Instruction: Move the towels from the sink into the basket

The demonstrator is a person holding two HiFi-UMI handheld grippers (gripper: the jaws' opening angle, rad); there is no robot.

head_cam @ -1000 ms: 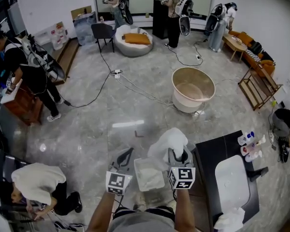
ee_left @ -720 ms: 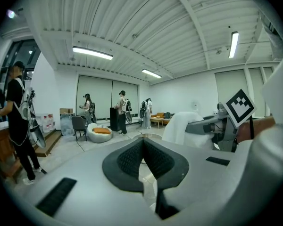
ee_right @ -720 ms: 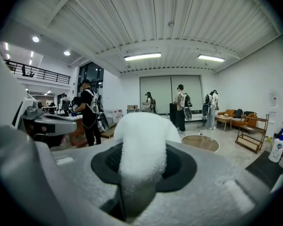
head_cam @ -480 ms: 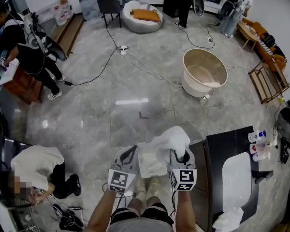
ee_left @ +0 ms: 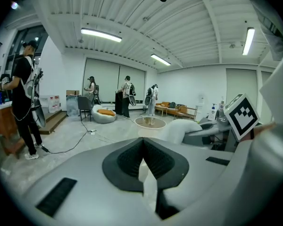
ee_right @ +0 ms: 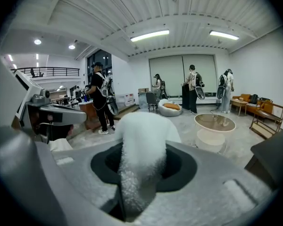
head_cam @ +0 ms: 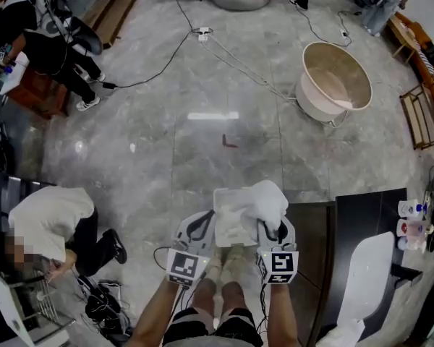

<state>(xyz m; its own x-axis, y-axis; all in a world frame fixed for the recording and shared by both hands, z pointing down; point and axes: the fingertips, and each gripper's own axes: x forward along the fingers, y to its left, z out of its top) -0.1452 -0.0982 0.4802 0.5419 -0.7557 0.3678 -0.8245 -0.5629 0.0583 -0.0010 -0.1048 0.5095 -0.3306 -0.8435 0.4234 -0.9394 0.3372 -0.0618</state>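
Grey marble floor (head_cam: 202, 143) surrounds a white basket (head_cam: 228, 231) at the person's feet. A white towel (head_cam: 264, 201) is bunched over the basket's right side, pinched in the right gripper (head_cam: 270, 226). The left gripper (head_cam: 200, 221), jaws together, sits beside the basket's left edge.

sink (head_cam: 365, 273) cut off at our lower edge, basket (head_cam: 228, 231) half under towel (head_cam: 264, 201), white sliver in left gripper (ee_left: 142, 149) we cannot name
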